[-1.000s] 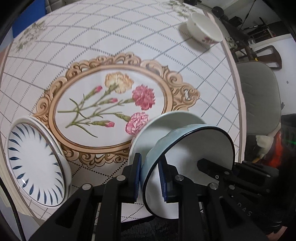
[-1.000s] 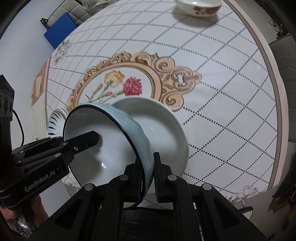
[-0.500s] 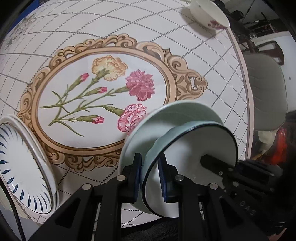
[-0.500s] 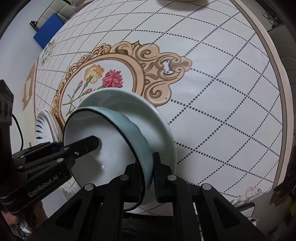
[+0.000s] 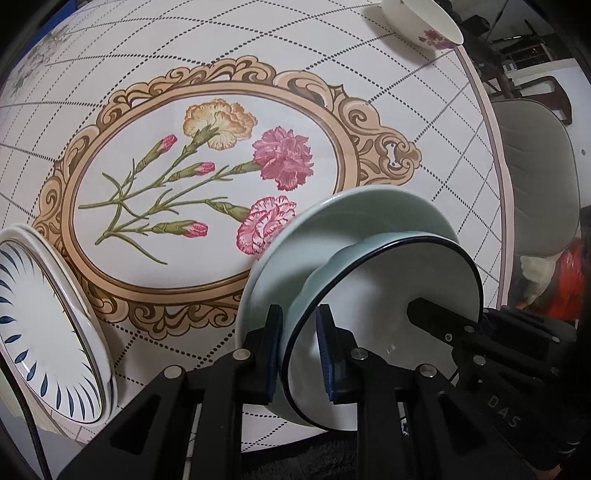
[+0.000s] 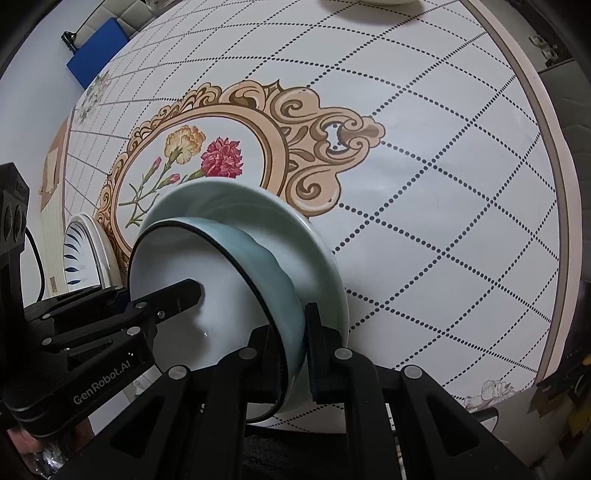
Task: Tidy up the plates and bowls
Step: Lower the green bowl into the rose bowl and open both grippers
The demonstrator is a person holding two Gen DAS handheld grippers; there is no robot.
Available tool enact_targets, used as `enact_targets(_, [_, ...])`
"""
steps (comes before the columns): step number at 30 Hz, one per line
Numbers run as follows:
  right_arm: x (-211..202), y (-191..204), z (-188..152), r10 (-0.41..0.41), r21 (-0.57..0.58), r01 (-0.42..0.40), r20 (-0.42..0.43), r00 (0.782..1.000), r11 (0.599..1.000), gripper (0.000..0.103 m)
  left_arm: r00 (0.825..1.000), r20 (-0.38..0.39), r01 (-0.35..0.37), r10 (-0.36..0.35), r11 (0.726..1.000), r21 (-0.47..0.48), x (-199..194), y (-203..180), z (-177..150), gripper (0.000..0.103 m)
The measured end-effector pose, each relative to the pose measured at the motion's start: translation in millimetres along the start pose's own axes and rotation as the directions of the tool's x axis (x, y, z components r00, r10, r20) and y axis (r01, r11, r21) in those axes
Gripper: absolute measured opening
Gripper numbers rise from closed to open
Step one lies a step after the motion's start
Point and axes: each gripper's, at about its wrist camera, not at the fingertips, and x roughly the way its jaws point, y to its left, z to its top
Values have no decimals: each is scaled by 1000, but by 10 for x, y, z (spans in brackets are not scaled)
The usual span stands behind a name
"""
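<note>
- Bowl (image 5: pixel 388 321) as the landmark: pale green outside, white inside, dark rim, held between both tools just over the pale green plate (image 5: pixel 351 221). Whether its foot already touches the plate cannot be told.
- Far to the bowl's left, at the table edge, lies the blue-leaf plate (image 5: pixel 44 332), apart from everything else.
- Just left of the bowl's centre, the left gripper (image 5: pixel 299 350) is clamped on the near rim, one finger outside the wall, one inside.
- Directly beneath and beyond the bowl lies the green plate, its rim showing all round the bowl's far side, so the move looks to be straight down, with little sideways shift needed.
- On the bowl's right side, the right gripper (image 6: pixel 295 343) is likewise pinched on the rim, wall between its fingers.
- Both grips sit on the near half of the rim; neither is clearly closer to the plate.
- Far beyond the bowl, up and to the right, stands the floral bowl (image 5: pixel 424 26) near the tablecloth (image 5: pixel 406 103) edge.
</note>
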Motion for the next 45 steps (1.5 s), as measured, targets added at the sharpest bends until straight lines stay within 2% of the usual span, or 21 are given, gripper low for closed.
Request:
enact_targets(9, [-2, 19, -40, -20, 1, 20, -35, 999, 1000, 12, 999, -47, 16, -19, 998, -54, 14, 38, -39, 17])
enact_targets(13, [-83, 27, -54, -25, 2, 25, -30, 999, 1000, 29, 999, -54, -2, -1, 999, -49, 6, 6, -70, 18])
enact_targets(20, [-160, 38, -78, -30, -1, 30, -28, 999, 1000, 31, 999, -37, -26, 25, 999, -38, -39, -79, -109, 22])
enact_targets(21, [-183, 35, -85, -23, 1, 23, -25, 999, 1000, 34, 999, -33, -23, 22, 999, -39, -57, -77, -106, 24])
enact_targets(23, [-219, 50, -104, 4, -3, -4, -29, 1000, 1000, 47, 999, -20, -30, 29, 999, -43, -118, -81, -106, 31])
enact_targets(24, [-247, 63, -110, -5, -8, 4, -25, 1000, 1000, 48, 999, -7, -39, 38, 998, -46, -154, -70, -104, 35])
enact_targets(27, [-313, 64, -106, -45, -16, 45, 1, 999, 999, 68, 1000, 4, 1, -1, 997, -74, -224, 1, -98, 36])
enact_targets(28, [-314, 42, -99, -40, -12, 40, -1, 999, 999, 71, 1000, 4, 6, -6, 997, -78, -234, 15, -96, 37])
enact_targets(33, [-341, -24, -154, -44, -10, 44, -14, 999, 999, 71, 1000, 13, -9, 10, 998, -63, -296, -50, -131, 42])
enact_targets(35, [-395, -23, -202, -54, -22, 54, -5, 999, 998, 73, 999, 31, -41, 43, 998, -46, -373, -106, -170, 48])
enact_targets(37, [-500, -16, -274, -86, -39, 87, 28, 996, 995, 82, 993, 65, -101, 103, 994, -33, -494, -114, -220, 68])
enact_targets(38, [-557, -9, -314, -105, -45, 107, 49, 993, 993, 85, 986, 89, -137, 138, 990, -23, -558, -128, -256, 74])
enact_targets(40, [-653, 3, -382, -131, -51, 135, 81, 988, 990, 99, 974, 128, -187, 187, 982, -14, -686, -125, -335, 90])
enact_targets(41, [-708, 15, -424, -143, -58, 150, 99, 985, 987, 103, 969, 143, -199, 199, 980, -15, -751, -123, -387, 92])
enact_targets(45, [-885, 85, -573, -173, -81, 186, 141, 975, 979, 103, 958, 189, -214, 216, 976, -28, -952, -132, -558, 94])
